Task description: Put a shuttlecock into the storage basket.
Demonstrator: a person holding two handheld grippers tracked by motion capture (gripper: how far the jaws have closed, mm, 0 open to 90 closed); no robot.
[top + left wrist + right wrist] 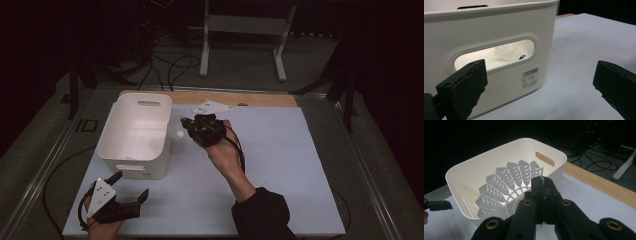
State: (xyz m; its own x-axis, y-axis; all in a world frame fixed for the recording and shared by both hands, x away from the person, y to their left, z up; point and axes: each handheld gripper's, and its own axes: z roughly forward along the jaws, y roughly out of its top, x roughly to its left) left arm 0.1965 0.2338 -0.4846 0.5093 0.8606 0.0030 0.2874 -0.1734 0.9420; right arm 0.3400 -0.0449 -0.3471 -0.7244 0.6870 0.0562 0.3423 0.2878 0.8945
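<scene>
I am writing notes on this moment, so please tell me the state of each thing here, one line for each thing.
White bin: upright on the table, open top, one shuttlecock inside.
Shuttlecock in the bin: lying on the bin floor.
Held shuttlecock: pinched at its skirt edge, beside the bin.
Right gripper: shut on the held shuttlecock.
Left gripper: open, empty, near the bin's handle slot.

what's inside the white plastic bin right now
Through the white plastic bin's handle slot, one white plastic shuttlecock lies inside. The walls hide the rest of the floor.
</scene>
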